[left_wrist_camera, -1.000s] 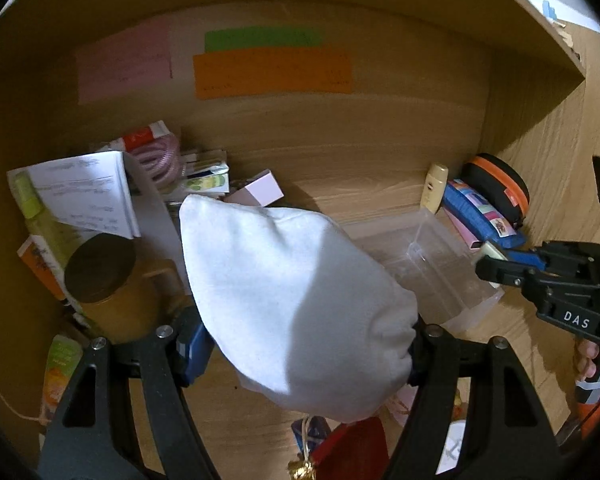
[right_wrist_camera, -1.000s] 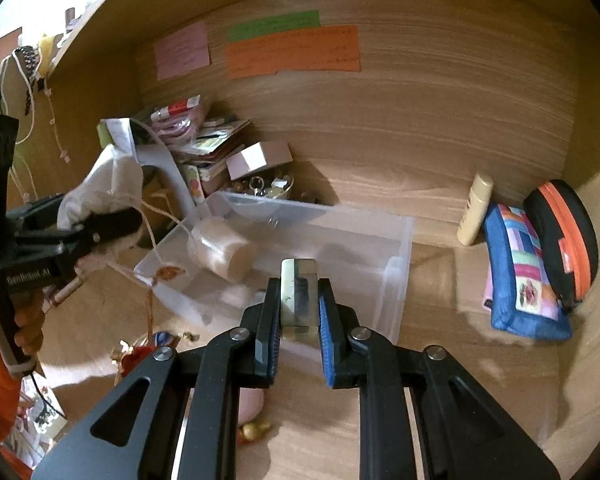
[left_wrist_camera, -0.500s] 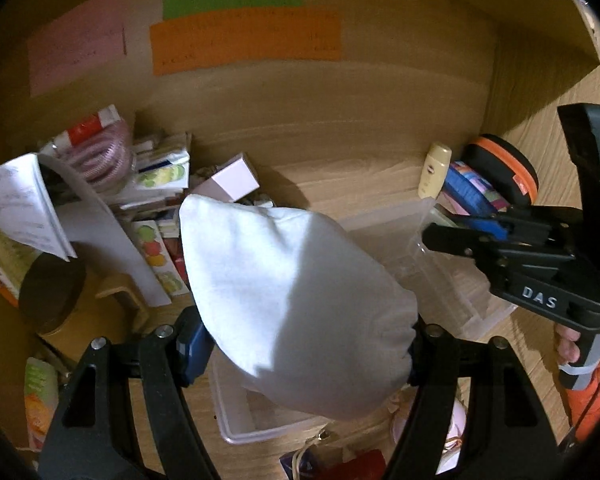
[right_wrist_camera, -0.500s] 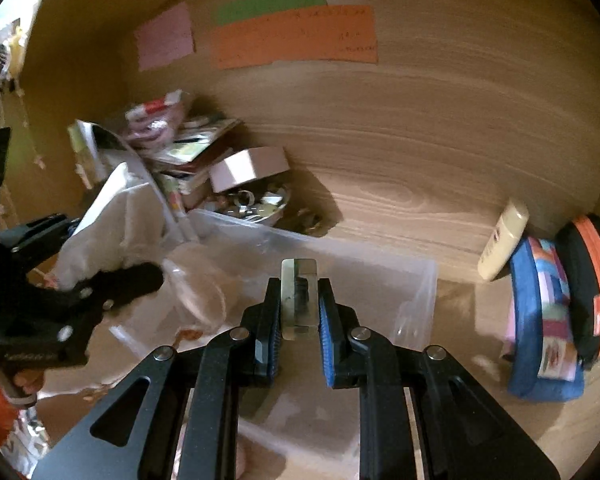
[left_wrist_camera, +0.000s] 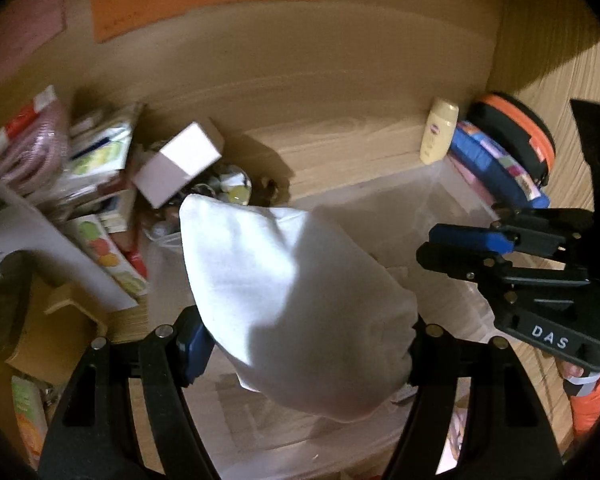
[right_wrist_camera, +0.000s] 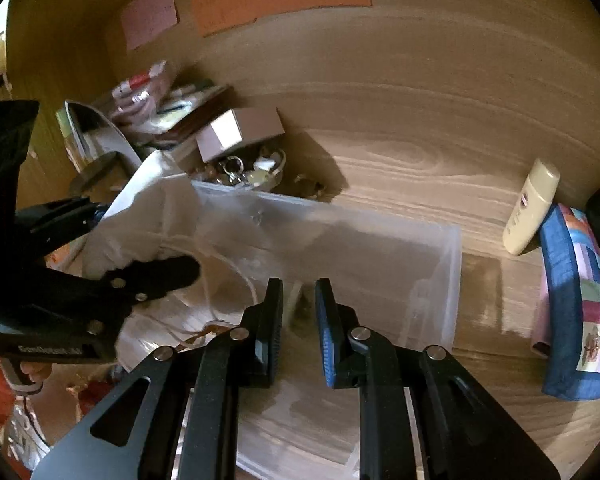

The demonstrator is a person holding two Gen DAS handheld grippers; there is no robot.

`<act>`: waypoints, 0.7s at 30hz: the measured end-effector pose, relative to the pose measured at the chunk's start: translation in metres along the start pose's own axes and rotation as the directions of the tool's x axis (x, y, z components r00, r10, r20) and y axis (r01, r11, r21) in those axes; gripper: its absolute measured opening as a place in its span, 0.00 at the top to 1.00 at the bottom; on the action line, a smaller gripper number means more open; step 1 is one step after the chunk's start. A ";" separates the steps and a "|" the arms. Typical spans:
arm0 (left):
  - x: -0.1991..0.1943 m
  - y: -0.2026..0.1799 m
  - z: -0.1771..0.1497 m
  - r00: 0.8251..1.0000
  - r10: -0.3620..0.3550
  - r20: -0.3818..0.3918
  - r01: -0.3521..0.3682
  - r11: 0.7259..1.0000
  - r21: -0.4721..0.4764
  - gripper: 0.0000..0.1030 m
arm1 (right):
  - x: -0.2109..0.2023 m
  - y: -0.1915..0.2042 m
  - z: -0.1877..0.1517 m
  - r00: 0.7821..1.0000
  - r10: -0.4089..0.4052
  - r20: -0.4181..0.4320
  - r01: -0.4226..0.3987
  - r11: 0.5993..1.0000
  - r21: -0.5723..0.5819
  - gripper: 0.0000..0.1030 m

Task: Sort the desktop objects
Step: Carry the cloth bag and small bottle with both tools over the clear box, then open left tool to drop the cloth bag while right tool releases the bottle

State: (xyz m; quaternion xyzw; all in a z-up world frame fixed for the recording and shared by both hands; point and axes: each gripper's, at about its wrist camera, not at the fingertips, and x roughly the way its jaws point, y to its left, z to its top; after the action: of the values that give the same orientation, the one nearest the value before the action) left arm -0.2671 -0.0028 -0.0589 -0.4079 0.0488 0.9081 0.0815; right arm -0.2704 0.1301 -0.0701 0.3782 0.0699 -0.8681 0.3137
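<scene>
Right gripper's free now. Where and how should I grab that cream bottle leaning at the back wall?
Grip the cream bottle across its mid-body, coming from its open left-front side. It leans cap-up against the wall, and the blue pouch crowds its right. The right gripper is open.

- White cloth bag (left_wrist_camera: 300, 308): plump, clamped between the left tool's (left_wrist_camera: 308, 344) fingers, hanging over the bin.
- Clear plastic bin (right_wrist_camera: 440, 272): open-topped, directly under both tools on the desk.
</scene>
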 end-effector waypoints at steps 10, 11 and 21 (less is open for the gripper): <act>0.020 -0.015 0.006 0.999 0.025 -0.039 -0.024 0.999 0.032 0.27 | -0.006 -0.005 0.000 0.999 -0.037 0.032 0.036 0.999 0.010 0.86; 0.020 -0.016 0.006 0.999 0.033 -0.036 -0.032 0.999 0.033 0.26 | -0.007 -0.006 0.000 0.999 -0.040 0.033 0.040 0.999 0.013 0.86; 0.011 -0.015 0.006 0.999 0.017 -0.027 -0.016 0.999 0.028 0.22 | -0.013 -0.007 0.001 0.996 -0.052 0.068 0.050 0.998 0.025 0.69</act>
State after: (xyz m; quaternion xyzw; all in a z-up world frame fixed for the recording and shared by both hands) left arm -0.2756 0.0142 -0.0633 -0.4185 0.0657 0.9024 0.0789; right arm -0.2688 0.1418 -0.0609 0.3497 0.0588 -0.8891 0.2893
